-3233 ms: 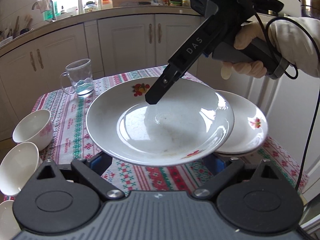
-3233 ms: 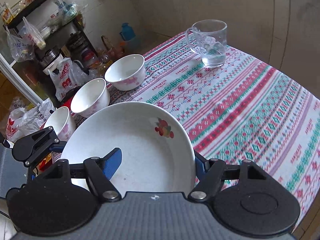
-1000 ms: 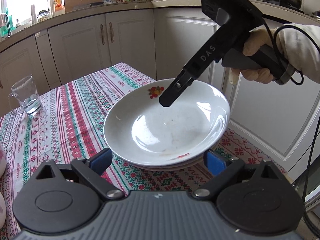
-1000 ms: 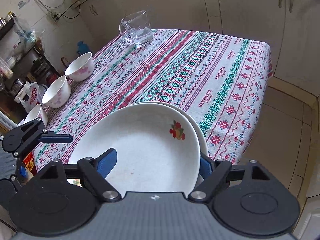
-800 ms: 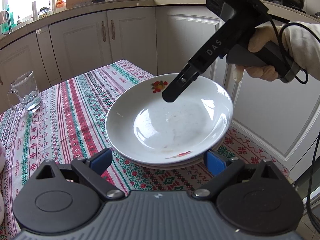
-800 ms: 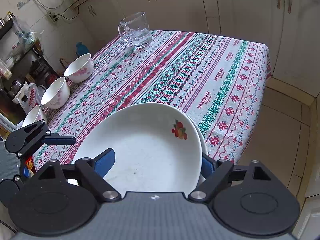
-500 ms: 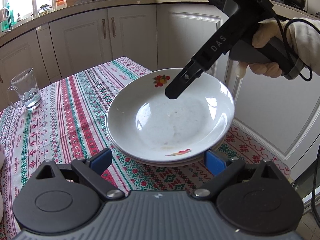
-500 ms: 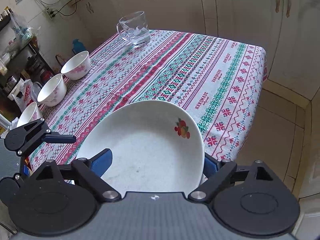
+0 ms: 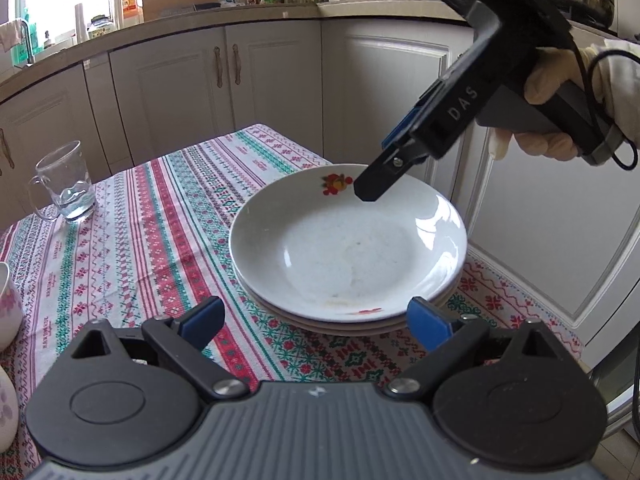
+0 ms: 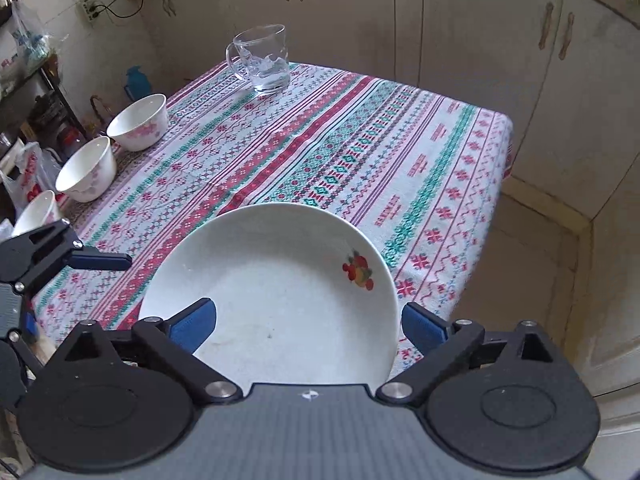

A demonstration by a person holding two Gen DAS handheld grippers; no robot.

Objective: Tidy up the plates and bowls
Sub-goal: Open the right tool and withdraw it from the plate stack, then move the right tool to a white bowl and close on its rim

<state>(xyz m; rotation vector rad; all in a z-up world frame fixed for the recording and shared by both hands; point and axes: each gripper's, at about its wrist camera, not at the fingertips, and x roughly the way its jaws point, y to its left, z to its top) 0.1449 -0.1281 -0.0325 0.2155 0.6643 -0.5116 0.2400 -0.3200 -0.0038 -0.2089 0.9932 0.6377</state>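
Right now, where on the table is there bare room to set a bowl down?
The wide middle of the tablecloth lies bare, bordered by the glass mug, the plate stack and the three bowls. The edge where the bowls line up is crowded.

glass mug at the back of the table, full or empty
Nearly empty. The glass mug stands upright on the tablecloth, and only a shallow layer of clear liquid shows at its bottom; the rest is see-through.

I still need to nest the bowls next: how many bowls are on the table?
3, in a row along the table's left edge: far bowl, middle bowl, near bowl, part hidden by the left gripper.
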